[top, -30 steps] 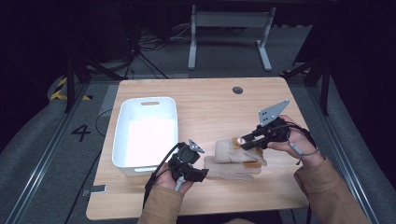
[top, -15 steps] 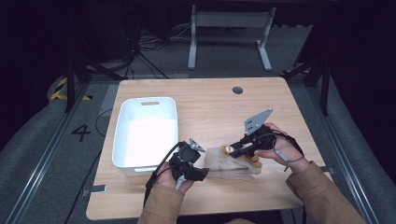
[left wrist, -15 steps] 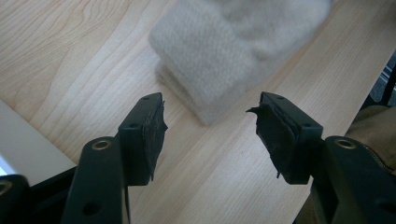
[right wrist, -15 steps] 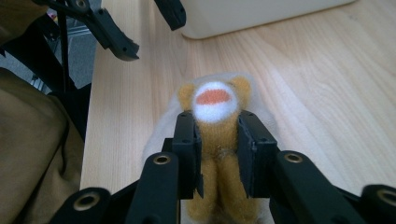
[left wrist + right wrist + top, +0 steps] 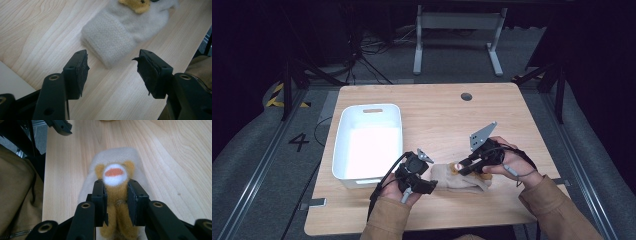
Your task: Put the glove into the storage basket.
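My right gripper clamped on the orange toy atop the beige sock, near table front edge, my left gripper jaws apart just short of its cuff, white bin left, path unobstructed

I see fuzzy beige fleece on the sock, w/ a plush yellow bear patch. Table: pale matt wood, visible grain. Bin: smooth white plastic. Jaw pads: rough black rubber, frayed.
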{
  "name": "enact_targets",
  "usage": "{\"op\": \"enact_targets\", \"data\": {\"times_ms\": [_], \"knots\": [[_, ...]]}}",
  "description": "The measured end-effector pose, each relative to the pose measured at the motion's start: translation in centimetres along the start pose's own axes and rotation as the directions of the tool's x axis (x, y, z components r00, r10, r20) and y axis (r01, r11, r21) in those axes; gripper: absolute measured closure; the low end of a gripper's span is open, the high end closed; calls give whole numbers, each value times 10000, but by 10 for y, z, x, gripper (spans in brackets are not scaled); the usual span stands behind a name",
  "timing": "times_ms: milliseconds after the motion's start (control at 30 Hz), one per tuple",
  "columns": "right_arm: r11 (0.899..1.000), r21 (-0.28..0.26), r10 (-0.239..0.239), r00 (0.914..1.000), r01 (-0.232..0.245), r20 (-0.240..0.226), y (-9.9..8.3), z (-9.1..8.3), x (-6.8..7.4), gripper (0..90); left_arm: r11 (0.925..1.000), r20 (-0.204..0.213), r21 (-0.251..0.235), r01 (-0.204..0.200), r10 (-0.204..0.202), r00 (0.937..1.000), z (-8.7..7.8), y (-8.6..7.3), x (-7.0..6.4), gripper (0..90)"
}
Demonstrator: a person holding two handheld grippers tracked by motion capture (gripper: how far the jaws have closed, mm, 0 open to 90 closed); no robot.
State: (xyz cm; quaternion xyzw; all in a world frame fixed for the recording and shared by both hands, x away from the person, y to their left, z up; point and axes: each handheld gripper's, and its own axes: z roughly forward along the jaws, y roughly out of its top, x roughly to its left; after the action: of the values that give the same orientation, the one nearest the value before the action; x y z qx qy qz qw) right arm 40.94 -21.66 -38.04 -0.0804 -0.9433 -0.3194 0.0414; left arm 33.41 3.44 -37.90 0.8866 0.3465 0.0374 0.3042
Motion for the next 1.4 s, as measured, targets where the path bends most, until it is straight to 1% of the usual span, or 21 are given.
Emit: {"op": "enact_targets", "data": {"times_ms": [267,367,433,467,500,567,600,633,667,700,733,767,833,1000,1033,1100,1167,1200,1233,1333,1400], "knots": [[9993,355,144,9999,-147,82,-7,4,-1,699,9999,82,73,-69,69,9999,5,3,-1,416],[9986,498,180,9997,-189,182,-9,7,0,686,10000,-31,61,-24,25,10000,6,4,0,408],[9974,697,195,9997,-207,168,-11,9,0,651,9999,-132,148,-5,7,9999,8,5,1,396],[9963,846,87,9994,-114,325,-13,11,1,590,9998,-179,181,-77,80,9998,9,5,0,387],[9963,846,87,9994,-114,325,-13,11,1,590,9997,-284,210,-139,145,9995,9,4,0,387],[9975,671,181,9977,-225,650,-15,9,0,529,9997,-360,151,-187,192,9992,10,4,1,373],[9980,584,198,9973,-239,702,-16,6,1,523,9999,-414,70,-158,161,9990,10,4,1,359],[9980,584,198,9973,-239,702,-16,6,1,523,9999,-415,3,-114,114,9991,10,4,2,359],[9991,335,224,9965,-252,802,-17,1,2,515,9999,-353,-67,-103,100,9993,10,4,3,340],[9991,335,224,9965,-252,802,-17,1,2,515,9999,-262,-106,-105,102,9996,10,4,3,340],[9995,43,306,9947,-312,985,-18,-5,4,515,9998,-218,-142,-104,101,9997,11,4,3,329],[9995,43,306,9947,-312,985,-18,-5,4,515,9998,-228,-177,-135,131,9997,11,5,3,329],[9990,-222,411,9925,-388,1151,-19,-10,5,518,9994,-59,-307,-127,125,9999,11,7,3,317],[9959,-769,583,9881,-476,1424,-24,-25,8,532,9987,123,-485,-154,160,9998,14,10,2,315],[9926,-1079,723,9855,-560,1534,-26,-31,9,538,9985,146,-514,-162,170,9997,14,11,2,307],[9913,-1189,759,9845,-573,1581,-27,-33,9,540,9980,235,-600,-181,195,9995,14,12,2,300],[9862,-1492,968,9808,-716,1691,-29,-40,10,541,9977,145,-682,-48,58,9999,15,12,2,274],[9829,-1677,1073,9764,-759,1872,-30,-46,10,544,9976,224,-695,-23,38,9997,15,13,2,264],[9829,-1677,1073,9764,-759,1872,-30,-46,10,544,9974,282,-714,-50,70,9996,15,13,2,264],[9729,-2125,1348,9700,-909,2025,-33,-54,9,544,9974,286,-717,-103,124,9995,15,13,1,242],[9658,-2387,1556,9629,-1014,2206,-35,-61,7,543,9970,265,-754,-152,173,9995,15,13,1,226]]}}
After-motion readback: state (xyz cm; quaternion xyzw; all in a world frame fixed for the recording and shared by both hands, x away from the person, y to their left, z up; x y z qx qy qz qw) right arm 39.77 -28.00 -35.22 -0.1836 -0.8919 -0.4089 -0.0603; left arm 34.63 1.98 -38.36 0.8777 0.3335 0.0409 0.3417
